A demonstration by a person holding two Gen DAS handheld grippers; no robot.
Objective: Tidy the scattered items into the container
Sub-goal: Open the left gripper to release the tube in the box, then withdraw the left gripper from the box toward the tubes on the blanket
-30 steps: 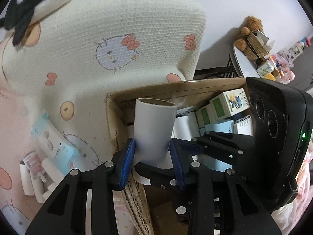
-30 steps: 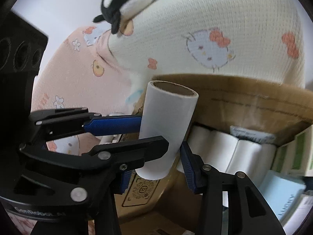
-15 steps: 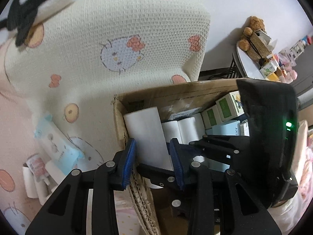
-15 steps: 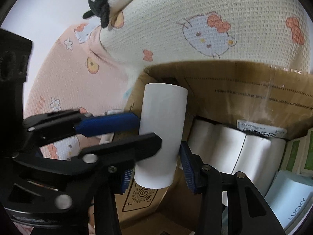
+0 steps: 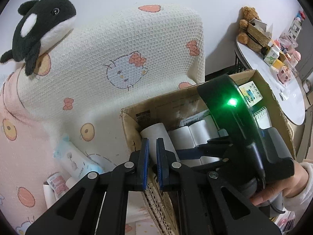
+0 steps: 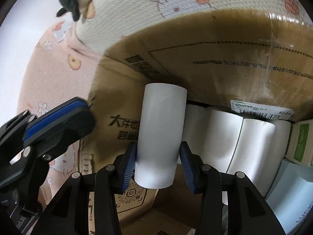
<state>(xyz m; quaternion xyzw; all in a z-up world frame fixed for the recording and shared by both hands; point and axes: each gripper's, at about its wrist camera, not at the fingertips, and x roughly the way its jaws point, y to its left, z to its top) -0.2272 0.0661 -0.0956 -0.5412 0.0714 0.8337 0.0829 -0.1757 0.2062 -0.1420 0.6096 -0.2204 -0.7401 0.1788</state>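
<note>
A white paper roll (image 6: 162, 129) stands upright in the left corner of the cardboard box (image 6: 195, 49), with my right gripper (image 6: 157, 162) shut on its lower half. The left wrist view shows the same roll (image 5: 156, 131) just inside the box (image 5: 133, 117), behind my left gripper (image 5: 152, 156). That gripper hovers over the box's left wall. Its jaws are closing and stand almost together with nothing between them. One left finger (image 6: 58, 115) shows outside the box wall in the right wrist view.
The box also holds more white rolls (image 6: 225, 137), green-and-white cartons (image 5: 252, 96) and a spiral notepad (image 5: 262, 115). A wipes pack (image 5: 76, 160) and a small tube (image 5: 56, 182) lie on the pink bedding left of it. An orca plush (image 5: 43, 25) tops the cream pillow (image 5: 127, 58).
My left gripper has let go of the roll and its jaws have come nearly together. The right gripper has sunk with the roll, down into the box corner.
</note>
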